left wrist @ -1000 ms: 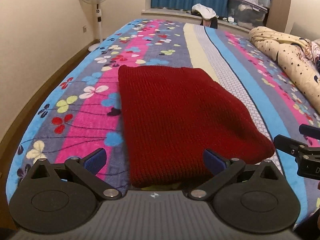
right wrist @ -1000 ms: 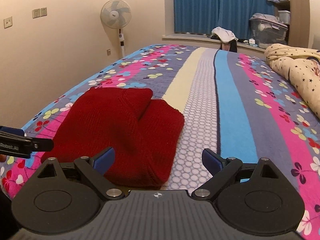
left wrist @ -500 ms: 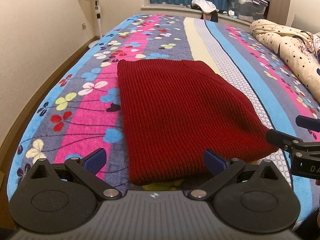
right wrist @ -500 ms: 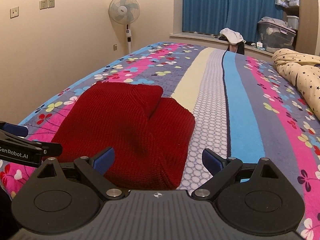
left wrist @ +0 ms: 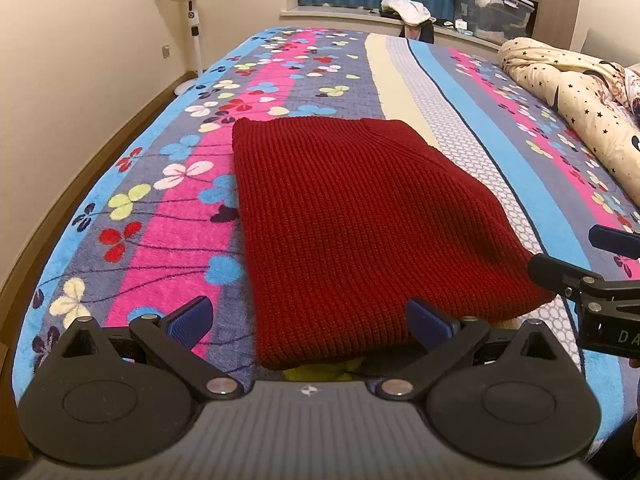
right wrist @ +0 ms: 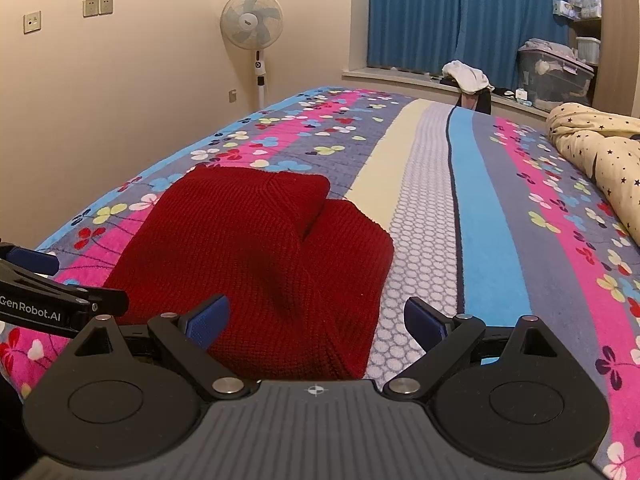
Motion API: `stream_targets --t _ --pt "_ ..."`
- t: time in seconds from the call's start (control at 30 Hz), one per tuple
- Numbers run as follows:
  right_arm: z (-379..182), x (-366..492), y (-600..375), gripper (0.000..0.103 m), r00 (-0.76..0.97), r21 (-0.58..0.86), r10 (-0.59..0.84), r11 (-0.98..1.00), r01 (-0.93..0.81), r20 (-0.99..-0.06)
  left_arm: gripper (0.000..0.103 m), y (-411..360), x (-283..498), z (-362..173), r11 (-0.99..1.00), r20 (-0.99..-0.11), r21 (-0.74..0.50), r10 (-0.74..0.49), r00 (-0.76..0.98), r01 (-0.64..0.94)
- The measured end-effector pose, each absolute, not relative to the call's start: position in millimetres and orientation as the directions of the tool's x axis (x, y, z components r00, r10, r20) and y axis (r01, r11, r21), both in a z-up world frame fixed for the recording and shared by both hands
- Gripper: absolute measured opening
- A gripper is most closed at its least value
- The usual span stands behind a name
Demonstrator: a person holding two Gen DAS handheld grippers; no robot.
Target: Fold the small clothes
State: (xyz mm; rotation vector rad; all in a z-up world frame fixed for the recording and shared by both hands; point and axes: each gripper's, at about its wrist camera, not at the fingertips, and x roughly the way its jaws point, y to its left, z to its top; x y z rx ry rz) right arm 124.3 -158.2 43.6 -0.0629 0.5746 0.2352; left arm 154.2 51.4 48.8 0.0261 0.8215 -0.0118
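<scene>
A wide bed is filling both views, its blanket running in pink, grey, blue and cream stripes scattered with clover shapes. Cream walls are enclosing the room; blue curtains are hanging at the far end above a sill. A rolled star-print quilt is lying along the right side of the bed, and a standing fan is facing in from the corner. A folded red knit sweater is lying flat on the blanket near the front edge, with something yellow-green just showing under its near hem. The left gripper is hovering over that hem, jaws spread wide and gripping nothing. The right gripper is hovering over the sweater's near right corner, likewise spread wide and empty.
</scene>
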Motion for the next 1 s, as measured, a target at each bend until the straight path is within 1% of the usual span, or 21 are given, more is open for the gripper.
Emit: stream_targets --t 1.0 --pt "43.3 125.0 -156.3 0.095 0.813 0.002 0.202 0.971 -0.24 -0.546 0.103 49.1 153.9 51.3 1.0 -0.731 0.015 -0.004 0.682 0.022"
